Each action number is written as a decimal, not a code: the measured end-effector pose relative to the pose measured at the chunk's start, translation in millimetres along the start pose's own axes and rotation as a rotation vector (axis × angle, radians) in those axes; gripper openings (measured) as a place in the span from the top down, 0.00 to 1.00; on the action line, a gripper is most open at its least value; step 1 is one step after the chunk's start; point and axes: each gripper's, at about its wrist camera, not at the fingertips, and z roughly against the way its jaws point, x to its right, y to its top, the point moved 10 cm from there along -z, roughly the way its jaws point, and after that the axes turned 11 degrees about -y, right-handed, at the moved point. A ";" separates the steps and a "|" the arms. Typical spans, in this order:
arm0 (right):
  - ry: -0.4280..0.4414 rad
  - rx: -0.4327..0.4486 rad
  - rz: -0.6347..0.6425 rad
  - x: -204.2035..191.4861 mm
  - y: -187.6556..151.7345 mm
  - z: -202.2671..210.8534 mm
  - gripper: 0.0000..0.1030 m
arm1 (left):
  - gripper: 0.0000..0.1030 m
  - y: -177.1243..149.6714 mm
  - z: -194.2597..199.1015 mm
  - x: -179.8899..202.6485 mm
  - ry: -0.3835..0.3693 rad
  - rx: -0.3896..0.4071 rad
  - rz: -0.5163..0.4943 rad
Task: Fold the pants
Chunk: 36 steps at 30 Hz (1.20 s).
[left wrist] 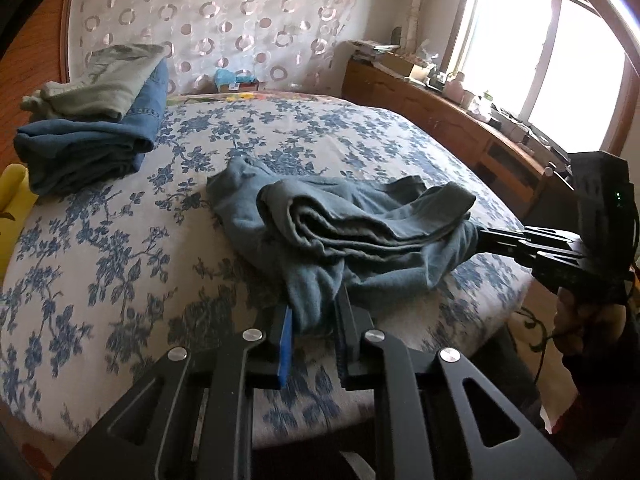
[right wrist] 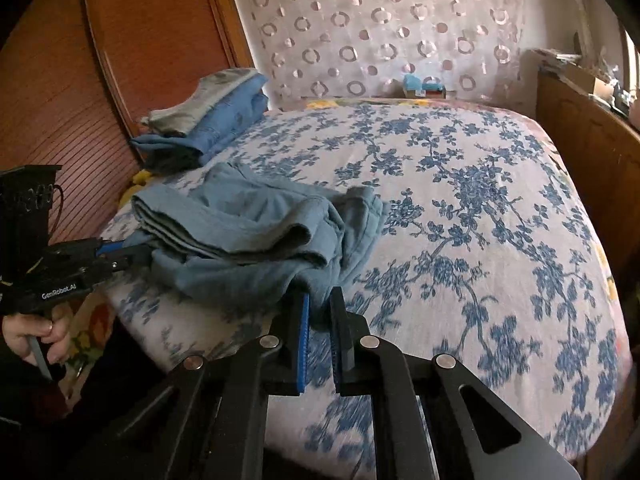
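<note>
Grey-blue pants [left wrist: 320,220] of soft knit cloth, lying crumpled and partly folded near the front edge of the bed [left wrist: 120,248]. Several layers are doubled over into a loose roll on top, their edges stacked and showing a greyer inner face. One end spreads flat toward the middle of the bed; the other end droops toward the front edge, bunched and wrinkled.

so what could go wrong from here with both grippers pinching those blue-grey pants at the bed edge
1. The crumpled blue-grey fleece pants are bunched in loose layers; lifting may drag the folds askew.
2. The left gripper and right gripper each pinch only a thin bit of cloth near the hem, so it could slip out.
3. The pants lie at the near edge of the blue floral bedspread and might slide off.
</note>
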 end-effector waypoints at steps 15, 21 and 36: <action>-0.012 -0.011 0.022 -8.8 -16.3 16.8 0.91 | 0.80 -20.4 -2.3 1.7 0.031 -0.040 -0.001; -0.048 0.020 0.055 -14.5 -11.4 25.0 0.84 | 0.66 -20.6 0.7 -0.4 0.041 -0.040 0.013; -0.061 -0.016 0.125 -24.7 -10.2 6.9 0.61 | 0.63 -4.0 -8.8 -10.2 0.058 -0.056 -0.013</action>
